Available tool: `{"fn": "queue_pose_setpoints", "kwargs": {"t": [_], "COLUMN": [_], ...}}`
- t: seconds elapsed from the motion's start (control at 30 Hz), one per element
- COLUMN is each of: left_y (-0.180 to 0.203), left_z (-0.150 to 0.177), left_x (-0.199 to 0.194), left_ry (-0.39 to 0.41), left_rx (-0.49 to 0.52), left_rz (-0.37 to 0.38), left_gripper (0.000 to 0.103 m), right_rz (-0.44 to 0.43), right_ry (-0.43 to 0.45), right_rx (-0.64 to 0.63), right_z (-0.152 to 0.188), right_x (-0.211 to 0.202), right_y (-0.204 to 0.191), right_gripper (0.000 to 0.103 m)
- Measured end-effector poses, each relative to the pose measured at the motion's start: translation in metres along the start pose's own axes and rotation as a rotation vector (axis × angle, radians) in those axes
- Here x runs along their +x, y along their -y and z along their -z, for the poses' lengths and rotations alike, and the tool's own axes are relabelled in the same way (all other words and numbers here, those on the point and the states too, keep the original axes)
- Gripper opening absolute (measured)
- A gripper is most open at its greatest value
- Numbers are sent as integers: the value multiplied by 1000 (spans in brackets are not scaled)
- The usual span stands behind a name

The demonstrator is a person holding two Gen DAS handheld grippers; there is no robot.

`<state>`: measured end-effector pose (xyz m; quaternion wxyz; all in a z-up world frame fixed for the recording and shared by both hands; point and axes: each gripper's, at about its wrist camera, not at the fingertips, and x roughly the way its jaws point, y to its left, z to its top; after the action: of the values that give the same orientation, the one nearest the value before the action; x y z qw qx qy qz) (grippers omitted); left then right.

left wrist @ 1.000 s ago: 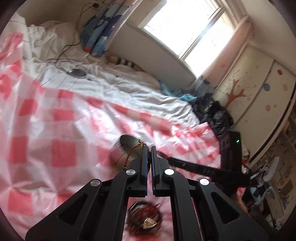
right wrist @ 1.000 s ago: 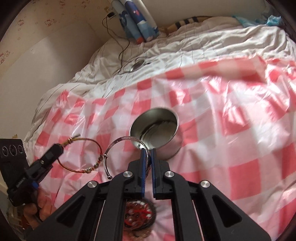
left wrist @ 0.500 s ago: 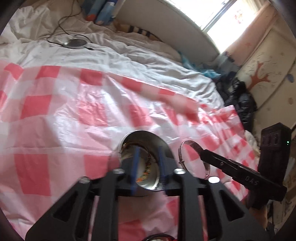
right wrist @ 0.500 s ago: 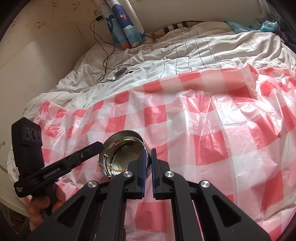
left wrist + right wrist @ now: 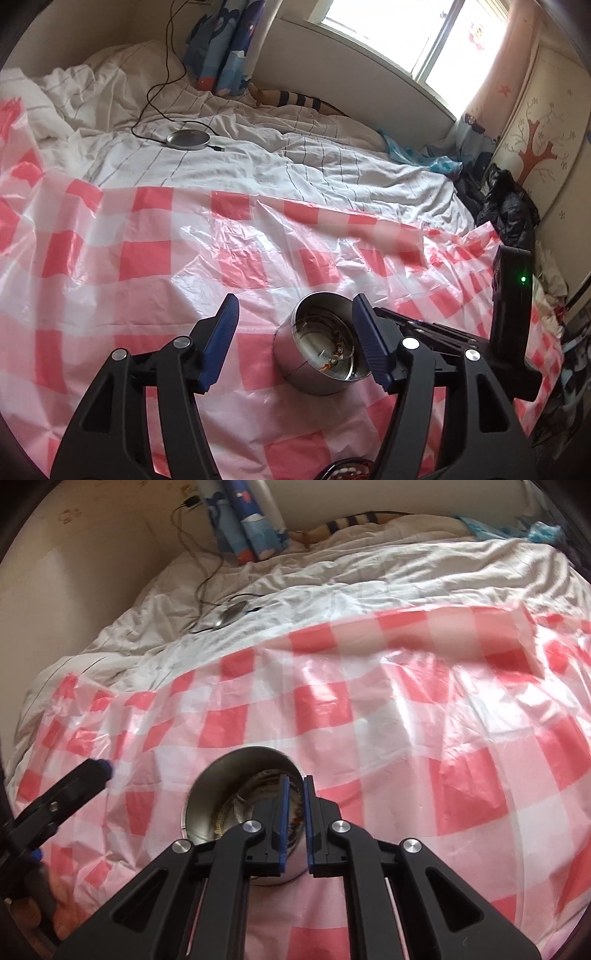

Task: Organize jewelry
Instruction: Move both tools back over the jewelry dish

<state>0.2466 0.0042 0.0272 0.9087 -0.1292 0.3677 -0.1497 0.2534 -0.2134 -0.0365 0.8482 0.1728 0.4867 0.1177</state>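
Both bracelets have left the tongs since the earlier frames and now lie in the steel tin (image 5: 320, 352). Left tongs (image 5: 293, 345): jaws have just been opening, stand wide apart, nothing between the pads; the tin sits just ahead, nearer the right-hand finger. Right tongs (image 5: 294, 814): jaws have just been opening, parted by a narrow gap, empty, tips angled down over the tin's mouth. The beaded bracelet (image 5: 334, 356) rests on the tin floor. The tin stands upright on the checked plastic sheet (image 5: 147, 258) spread over the bed (image 5: 295, 166).
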Motion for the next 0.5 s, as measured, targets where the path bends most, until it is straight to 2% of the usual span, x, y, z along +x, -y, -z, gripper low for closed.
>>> {"fn": "queue_pose_setpoints", "kwargs": {"t": [0.03,0.07,0.2,0.27,0.3,0.4,0.5], "left_y": [1,2,4,5,6,8,4], "left_z": [1,3,12,22,27,46,69], "left_x": [-4,-6,-19,-26,-29,-35,-36], "left_ry": [0,0,-18,-40,-53,-119,-193], "left_rx": [17,30,76,103,117,143,126], "left_rz": [-10,-18,-38,-40,-39,3,53], "left_gripper": [61,62,64,64,64,64,64], "right_rz": [-3,-5,-30,-32,-34,-46,-46], "right_ry": [19,42,119,152,160,134,80], "right_rx": [9,10,26,40,42,64,78], "right_z": [5,12,53,81,94,125,146], "right_x": [-7,-18,-67,-87,-93,-99,-91], "right_y": [2,3,4,7,9,15,17], "right_gripper": [34,38,41,51,52,52,52]}}
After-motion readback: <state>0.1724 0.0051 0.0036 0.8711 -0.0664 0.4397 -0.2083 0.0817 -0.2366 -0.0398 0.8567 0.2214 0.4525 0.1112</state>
